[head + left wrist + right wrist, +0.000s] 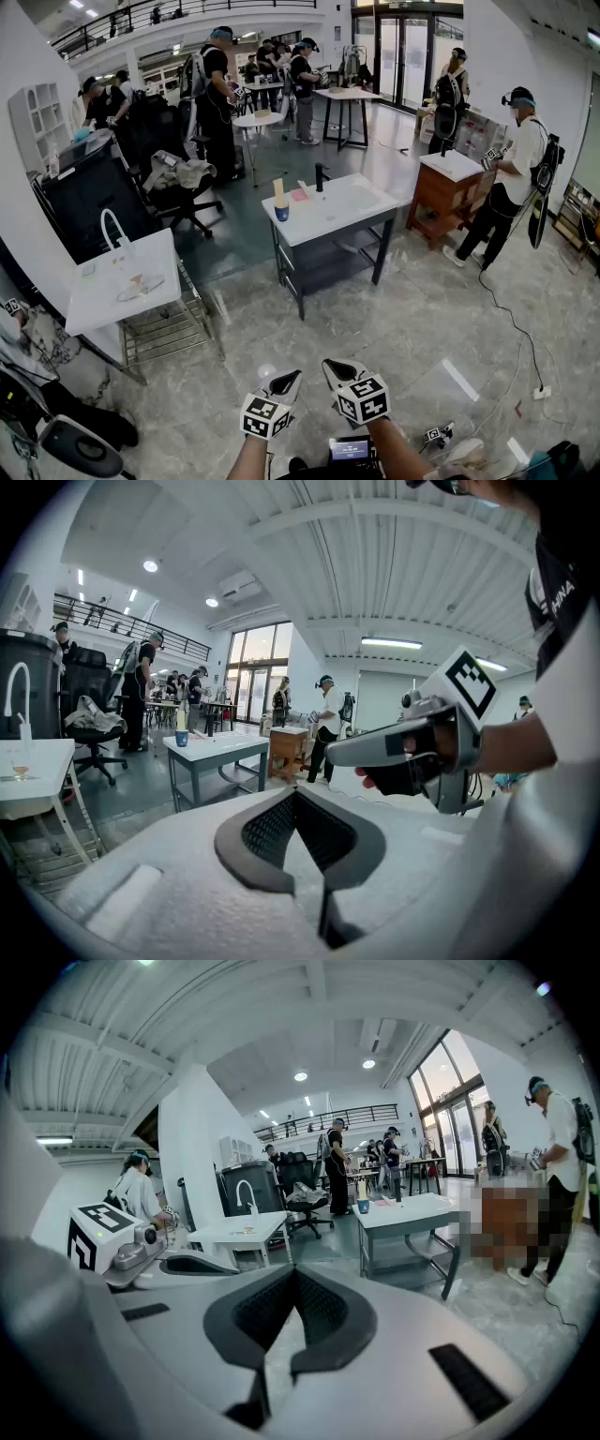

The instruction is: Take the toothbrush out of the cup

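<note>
A blue cup [281, 212] with a pale toothbrush [278, 193] standing upright in it sits at the left end of a white-topped table [347, 208] across the floor. It is small in the left gripper view as the cup [182, 737] and in the right gripper view as the cup [363, 1206]. My left gripper [286, 382] and right gripper [335, 371] are held side by side low in the head view, far short of the table. Both are shut with nothing between the pads. The left gripper [296, 794] and right gripper [295, 1271] point slightly downward toward the table.
A white sink unit [122, 277] with a curved faucet stands at the left, and a wooden cabinet [448, 195] lies beyond the table at right. An office chair [186, 192] and several people stand further back. A cable [514, 330] runs over the tiled floor at right.
</note>
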